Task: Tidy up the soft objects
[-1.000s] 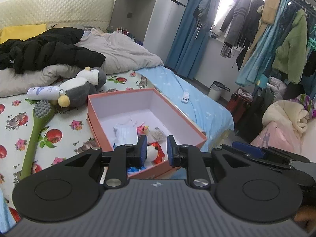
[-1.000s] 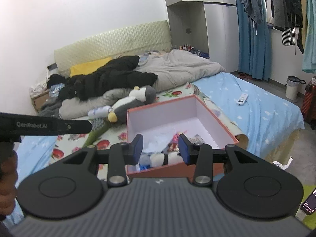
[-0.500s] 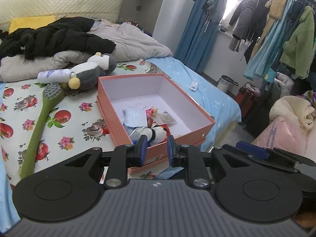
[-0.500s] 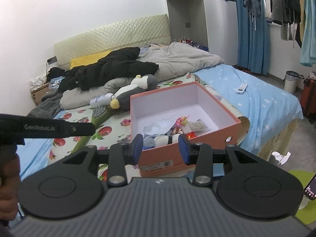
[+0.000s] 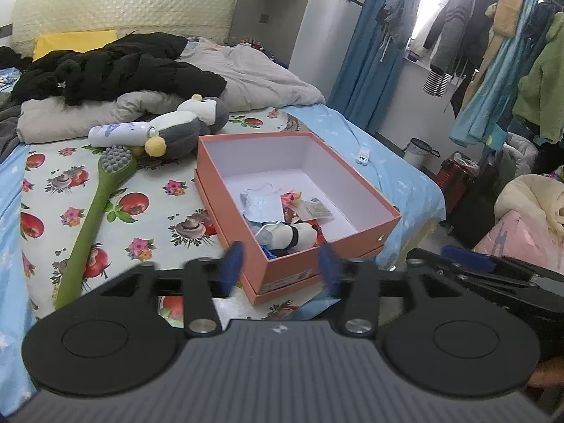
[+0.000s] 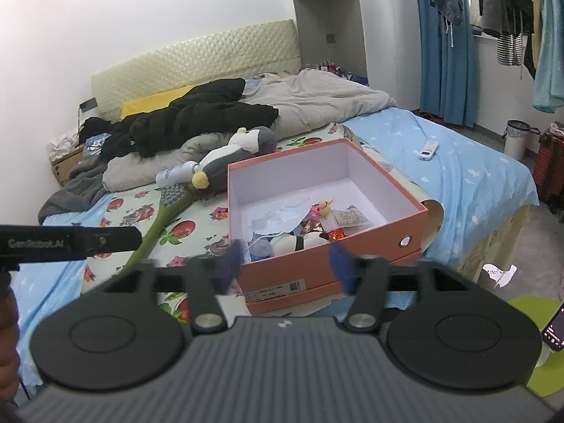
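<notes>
An orange box (image 5: 352,243) (image 6: 373,243) with a white inside stands on the flowered bed sheet. Inside lie a small black-and-white plush (image 5: 296,234) (image 6: 296,243), pale blue face masks (image 5: 262,204) and other small soft items. A grey-and-white penguin plush (image 5: 179,127) (image 6: 229,155) lies on the bed behind the box. My left gripper (image 5: 279,268) hovers short of the box's near corner; its jaws are opening and blurred, with nothing between them. My right gripper (image 6: 284,268) hangs before the box's front wall, jaws likewise opening and holding nothing.
A long green brush (image 5: 95,204) and a white bottle (image 5: 116,132) lie left of the box. A black jacket (image 5: 116,67) and a grey duvet fill the head of the bed. A remote (image 6: 428,149) rests on the blue sheet. Hanging clothes (image 5: 511,53) crowd the right.
Both grippers have drawn back from the box, so more of it shows now. Both pairs of jaws, narrow before, have spread much wider.
</notes>
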The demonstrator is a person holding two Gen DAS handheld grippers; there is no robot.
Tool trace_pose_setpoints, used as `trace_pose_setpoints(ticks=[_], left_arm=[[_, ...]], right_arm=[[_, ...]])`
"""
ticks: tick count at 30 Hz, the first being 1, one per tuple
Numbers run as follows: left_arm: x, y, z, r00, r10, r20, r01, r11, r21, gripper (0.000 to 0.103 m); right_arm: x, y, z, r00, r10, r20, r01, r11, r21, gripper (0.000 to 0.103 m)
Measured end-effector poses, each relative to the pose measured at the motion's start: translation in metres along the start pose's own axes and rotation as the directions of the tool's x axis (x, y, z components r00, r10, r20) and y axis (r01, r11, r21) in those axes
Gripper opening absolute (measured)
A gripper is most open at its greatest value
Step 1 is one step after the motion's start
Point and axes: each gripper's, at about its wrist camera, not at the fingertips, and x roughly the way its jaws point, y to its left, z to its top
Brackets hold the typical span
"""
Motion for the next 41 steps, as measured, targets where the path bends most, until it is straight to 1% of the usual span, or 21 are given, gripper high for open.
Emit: trace_pose_setpoints(ticks=[1, 2, 3, 8, 11, 12, 13, 15, 20, 27, 41], left_arm=[[0.0, 0.0, 0.0, 1.0, 0.006, 0.002, -0.006, 1.0, -0.003, 0.073], [0.0, 0.001, 0.0, 1.0, 0.014, 0.003, -0.014, 1.0, -0.004, 0.079], [0.0, 0.0, 0.0, 1.0, 0.02, 0.004, -0.02, 1.0, -0.002, 0.083], [0.002, -0.002, 0.001, 0.999, 0.043, 0.005, -0.043, 0.999, 0.016, 0.092], [0.004, -0.004, 0.002, 0.999, 0.048, 0.004, -0.048, 0.999, 0.025, 0.097], [0.005, -0.004, 0.002, 0.999, 0.049, 0.001, -0.049, 0.998, 0.028, 0.097], [0.005, -0.005, 0.002, 0.999, 0.05, -0.002, -0.05, 0.998, 0.033, 0.098], [0.006, -0.007, 0.001, 0.999, 0.053, -0.003, -0.053, 0.998, 0.041, 0.099], [0.006, -0.009, 0.001, 0.998, 0.059, 0.0, -0.059, 0.997, 0.051, 0.101], [0.005, -0.009, 0.004, 0.997, 0.076, -0.003, -0.076, 0.996, 0.054, 0.101], [0.007, -0.012, 0.005, 0.997, 0.081, -0.01, -0.08, 0.995, 0.062, 0.101]], right_arm=[[0.0, -0.001, 0.0, 1.0, 0.004, -0.001, -0.004, 1.0, -0.004, 0.088], [0.0, -0.001, 0.0, 1.0, 0.005, 0.003, -0.005, 1.0, -0.006, 0.088], [-0.001, -0.002, 0.001, 1.0, -0.006, 0.01, 0.006, 1.0, -0.003, 0.088], [0.002, -0.011, 0.004, 0.999, -0.035, 0.009, 0.034, 0.999, 0.013, 0.088], [0.003, -0.014, 0.004, 1.0, -0.03, 0.003, 0.03, 0.999, 0.011, 0.088], [0.003, -0.015, 0.004, 1.0, -0.028, 0.002, 0.028, 1.0, 0.008, 0.091], [0.003, -0.015, 0.004, 0.999, -0.032, 0.003, 0.032, 0.999, 0.005, 0.103], [0.003, -0.015, 0.003, 0.999, -0.049, 0.003, 0.049, 0.999, -0.002, 0.103], [0.004, -0.017, 0.004, 0.998, -0.061, 0.006, 0.061, 0.998, 0.009, 0.103], [0.002, -0.015, 0.004, 0.998, -0.055, 0.01, 0.055, 0.998, -0.009, 0.103], [0.003, -0.015, 0.003, 0.999, -0.052, 0.007, 0.052, 0.999, -0.002, 0.103]])
